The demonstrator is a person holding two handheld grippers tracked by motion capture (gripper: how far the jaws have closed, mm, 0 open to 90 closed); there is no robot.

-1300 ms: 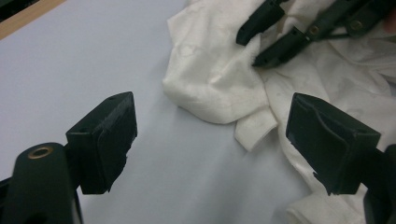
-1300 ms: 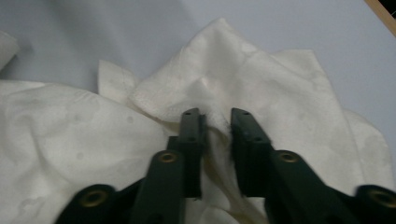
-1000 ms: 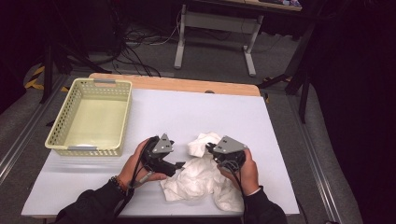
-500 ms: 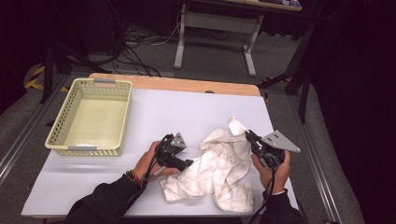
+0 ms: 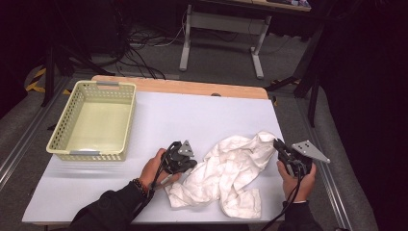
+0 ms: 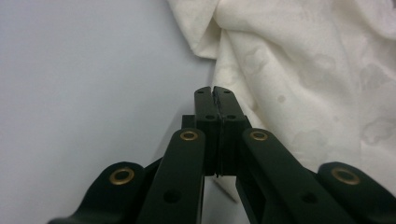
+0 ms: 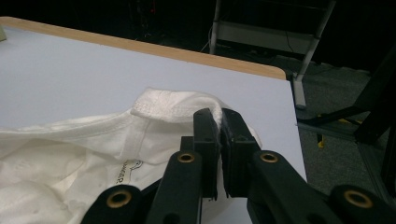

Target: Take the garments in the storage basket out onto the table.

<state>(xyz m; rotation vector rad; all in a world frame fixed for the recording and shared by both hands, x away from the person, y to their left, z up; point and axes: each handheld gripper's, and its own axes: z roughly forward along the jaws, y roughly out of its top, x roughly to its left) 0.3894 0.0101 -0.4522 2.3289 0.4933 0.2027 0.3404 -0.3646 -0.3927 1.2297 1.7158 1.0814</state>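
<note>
A crumpled white cloth [image 5: 231, 168] lies on the near part of the pale table [image 5: 192, 113], stretched between both hands. My left gripper [image 5: 194, 164] sits at the cloth's left edge; its jaws have just been closing and now meet. In the left gripper view the jaws [image 6: 213, 92] lie on the edge of the cloth [image 6: 303, 70], and a sliver of white shows under them. My right gripper [image 5: 277, 145] is at the cloth's far right corner. In the right gripper view its jaws [image 7: 219, 116] are shut on the hemmed edge of the cloth [image 7: 93, 140].
A pale yellow slotted basket [image 5: 115, 86] stands at the table's left. A wooden strip [image 5: 192, 88] runs along the far edge. The right table edge [image 7: 292, 121] is close to my right gripper. Metal stands and cables lie on the floor beyond.
My right gripper has pulled its cloth corner well to the right, spreading the bunched cloth out. My left gripper shifted slightly toward the cloth's left edge and its jaws came together.
</note>
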